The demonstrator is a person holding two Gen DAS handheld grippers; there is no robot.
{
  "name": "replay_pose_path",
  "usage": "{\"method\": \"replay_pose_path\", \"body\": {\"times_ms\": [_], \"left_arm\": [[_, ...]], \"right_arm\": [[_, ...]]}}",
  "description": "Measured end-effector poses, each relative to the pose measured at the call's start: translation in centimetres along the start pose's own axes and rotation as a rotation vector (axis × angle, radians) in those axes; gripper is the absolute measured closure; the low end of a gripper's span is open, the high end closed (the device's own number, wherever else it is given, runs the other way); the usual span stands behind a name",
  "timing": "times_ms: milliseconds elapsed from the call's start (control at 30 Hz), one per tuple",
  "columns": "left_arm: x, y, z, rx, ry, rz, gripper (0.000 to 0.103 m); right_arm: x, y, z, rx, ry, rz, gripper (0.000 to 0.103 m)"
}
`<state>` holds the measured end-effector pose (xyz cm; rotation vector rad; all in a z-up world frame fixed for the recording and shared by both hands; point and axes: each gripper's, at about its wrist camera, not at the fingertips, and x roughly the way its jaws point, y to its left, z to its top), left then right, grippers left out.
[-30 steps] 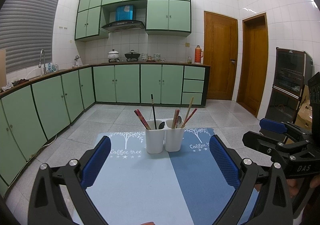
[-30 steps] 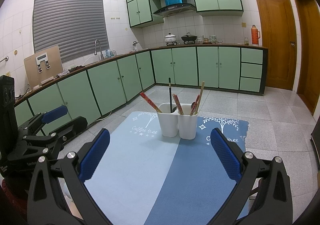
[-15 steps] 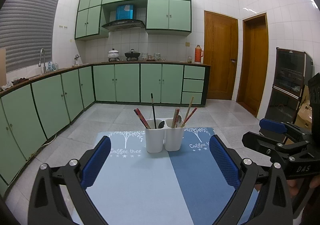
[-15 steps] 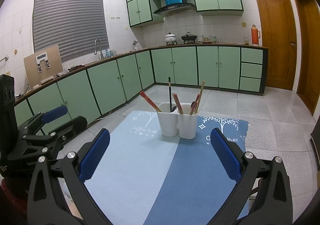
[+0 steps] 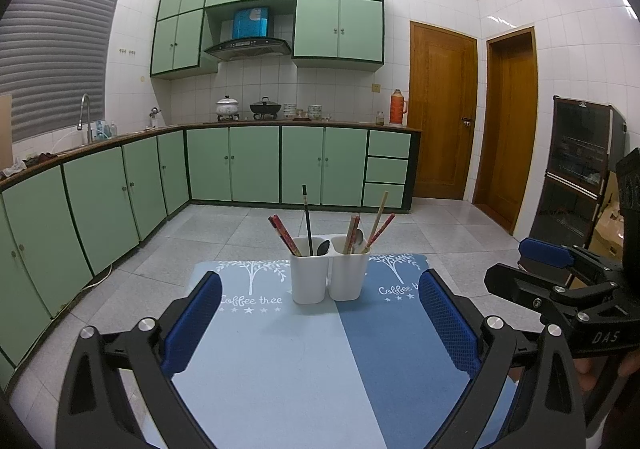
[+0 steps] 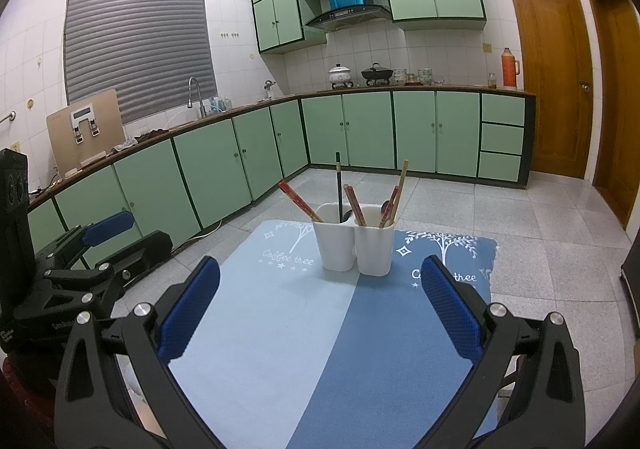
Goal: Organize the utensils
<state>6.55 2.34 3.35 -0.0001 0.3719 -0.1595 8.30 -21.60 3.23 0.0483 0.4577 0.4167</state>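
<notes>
Two white utensil cups stand side by side at the far middle of a blue two-tone mat (image 5: 304, 365). The left cup (image 5: 309, 276) holds red chopsticks, a black chopstick and a dark spoon. The right cup (image 5: 349, 273) holds red and wooden chopsticks and a spoon. They also show in the right wrist view, left cup (image 6: 335, 245) and right cup (image 6: 375, 249). My left gripper (image 5: 320, 325) is open and empty, short of the cups. My right gripper (image 6: 320, 309) is open and empty, also short of them.
The mat (image 6: 320, 349) covers a small table with tiled floor around it. Green cabinets (image 5: 100, 205) run along the left and back walls. Wooden doors (image 5: 442, 117) are at the right. A dark cabinet (image 5: 580, 173) stands at the far right.
</notes>
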Motion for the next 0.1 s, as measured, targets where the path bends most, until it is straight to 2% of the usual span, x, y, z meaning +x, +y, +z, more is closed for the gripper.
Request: {"method": "replay_pose_path", "body": {"times_ms": [100], "left_arm": [[0.14,-0.08,0.10,0.002,0.001,0.001,0.006]], "right_arm": [[0.01,0.03,0.02,-0.001,0.000,-0.001,0.005]]}}
